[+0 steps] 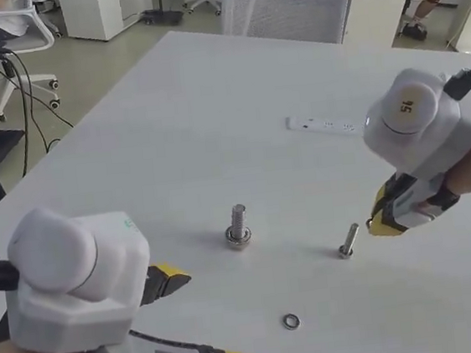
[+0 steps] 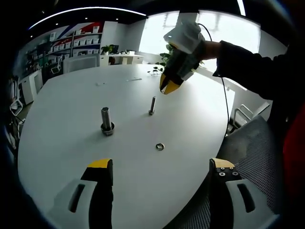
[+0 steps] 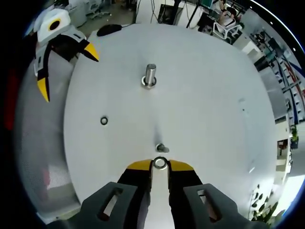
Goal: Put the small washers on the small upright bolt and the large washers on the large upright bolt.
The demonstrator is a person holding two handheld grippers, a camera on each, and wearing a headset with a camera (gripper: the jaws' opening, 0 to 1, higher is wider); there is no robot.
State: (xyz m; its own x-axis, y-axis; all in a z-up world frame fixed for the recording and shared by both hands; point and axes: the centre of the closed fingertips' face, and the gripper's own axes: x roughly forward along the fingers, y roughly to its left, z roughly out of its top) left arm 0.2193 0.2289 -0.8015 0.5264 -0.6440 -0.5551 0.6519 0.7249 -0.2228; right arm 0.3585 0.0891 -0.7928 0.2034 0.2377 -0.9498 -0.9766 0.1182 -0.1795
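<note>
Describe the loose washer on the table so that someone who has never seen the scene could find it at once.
On the white table stand two upright bolts, the large bolt and the small bolt. Nearer the person than both, roughly between them, lies the loose washer. It alone is a small metal ring lying flat on bare tabletop, on no bolt.

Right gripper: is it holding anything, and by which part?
Yes. The right gripper pinches a washer by its outer edge between the jaw tips, near the small bolt. The left gripper is open and empty.
</note>
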